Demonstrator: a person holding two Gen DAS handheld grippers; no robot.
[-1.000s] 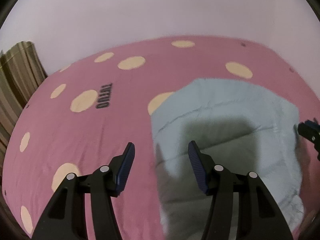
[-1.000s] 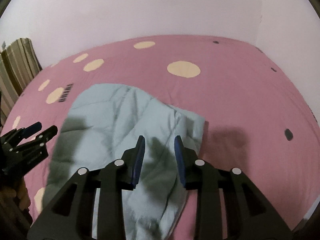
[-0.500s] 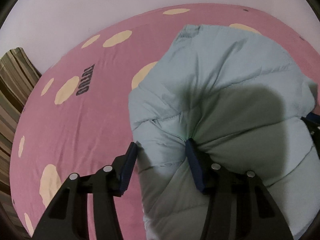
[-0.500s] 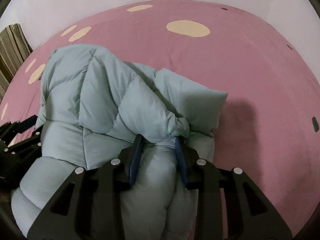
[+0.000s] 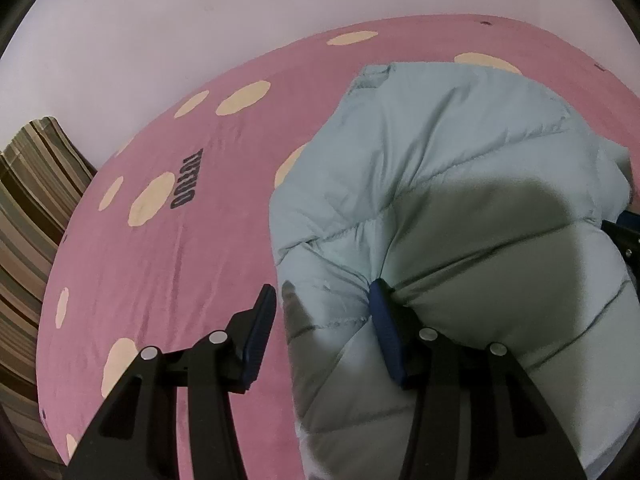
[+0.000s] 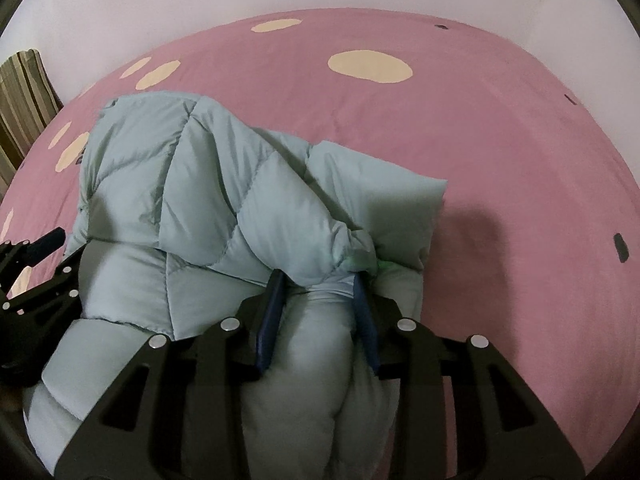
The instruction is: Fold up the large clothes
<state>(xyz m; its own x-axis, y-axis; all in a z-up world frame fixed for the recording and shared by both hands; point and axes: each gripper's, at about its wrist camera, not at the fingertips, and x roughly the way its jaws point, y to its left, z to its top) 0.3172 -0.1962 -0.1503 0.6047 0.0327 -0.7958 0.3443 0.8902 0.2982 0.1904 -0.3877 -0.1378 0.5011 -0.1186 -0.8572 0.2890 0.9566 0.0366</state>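
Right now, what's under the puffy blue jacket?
The jacket lies on a pink bedspread with cream dots. One dot peeks out at its edge, partly covered. Whatever else lies beneath is hidden by the jacket.

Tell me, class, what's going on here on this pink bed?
A person is folding a pale blue puffer jacket on a pink spotted bedspread, with tongs in each hand. The right tongs have a bunch of the jacket between their pads, and their jaws are opening. The left tongs straddle the jacket's edge: one pad is against the padding, the other stands clear over the bedspread. The jacket lies doubled over in a thick bundle.
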